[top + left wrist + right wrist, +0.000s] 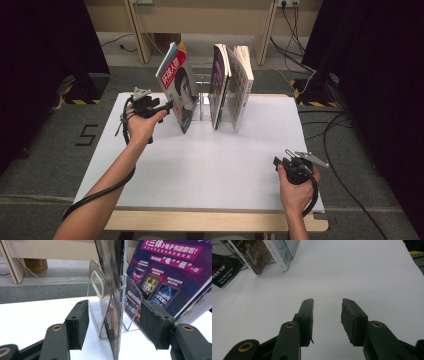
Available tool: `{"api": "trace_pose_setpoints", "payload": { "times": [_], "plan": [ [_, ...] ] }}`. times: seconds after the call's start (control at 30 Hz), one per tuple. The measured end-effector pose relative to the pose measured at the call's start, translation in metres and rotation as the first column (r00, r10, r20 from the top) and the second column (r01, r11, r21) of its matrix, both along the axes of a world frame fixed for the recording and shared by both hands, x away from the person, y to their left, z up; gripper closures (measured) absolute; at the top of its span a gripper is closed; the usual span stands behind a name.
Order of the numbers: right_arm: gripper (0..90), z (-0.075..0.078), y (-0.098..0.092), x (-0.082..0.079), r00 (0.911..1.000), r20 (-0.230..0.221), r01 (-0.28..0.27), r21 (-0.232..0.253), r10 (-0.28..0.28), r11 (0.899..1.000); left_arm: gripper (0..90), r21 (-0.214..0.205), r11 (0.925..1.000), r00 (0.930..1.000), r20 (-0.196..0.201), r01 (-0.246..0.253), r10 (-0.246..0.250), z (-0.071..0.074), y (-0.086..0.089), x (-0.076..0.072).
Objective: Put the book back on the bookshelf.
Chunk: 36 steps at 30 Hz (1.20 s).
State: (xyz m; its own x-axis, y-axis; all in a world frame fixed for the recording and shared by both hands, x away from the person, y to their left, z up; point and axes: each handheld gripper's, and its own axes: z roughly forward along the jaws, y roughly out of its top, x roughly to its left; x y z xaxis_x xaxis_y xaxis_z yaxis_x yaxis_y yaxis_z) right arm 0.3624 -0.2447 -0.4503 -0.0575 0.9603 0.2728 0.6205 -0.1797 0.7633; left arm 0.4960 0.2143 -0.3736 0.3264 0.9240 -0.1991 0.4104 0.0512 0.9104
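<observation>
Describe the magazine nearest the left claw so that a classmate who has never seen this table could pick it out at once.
Start at the white table and find the clear stand near its far edge. The magazine with a face on its cover is the leftmost one there, right by the left claw. Unlike the two other magazines, it leans steeply left.

Three magazines, one clear stand, two claws

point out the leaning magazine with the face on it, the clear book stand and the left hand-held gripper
magazine (181, 92), high view, on its front cover
clear book stand (96, 283), left gripper view, on its upright panel by the slot
left hand-held gripper (114, 322), left gripper view, midway between its fingertips
</observation>
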Motion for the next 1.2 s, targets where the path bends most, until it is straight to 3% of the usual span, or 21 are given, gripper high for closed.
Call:
{"api": "trace_pose_setpoints", "payload": {
  "times": [0.53, 1.2],
  "plan": [
    [62.2, 0.002, 0.000, -0.001, 1.0000, 0.007, 0.007, -0.018, -0.006, 1.000, 39.1, -0.015, 0.9984, 0.9957, -0.074, 0.055, -0.056, -0.009, 0.017, -0.033],
    [62.1, 0.002, 0.002, -0.002, 1.0000, 0.001, 0.008, -0.018, -0.008, 1.000, 38.7, -0.055, 0.9951, 0.9931, -0.080, 0.082, -0.086, -0.026, 0.047, -0.078]
  ]
}}
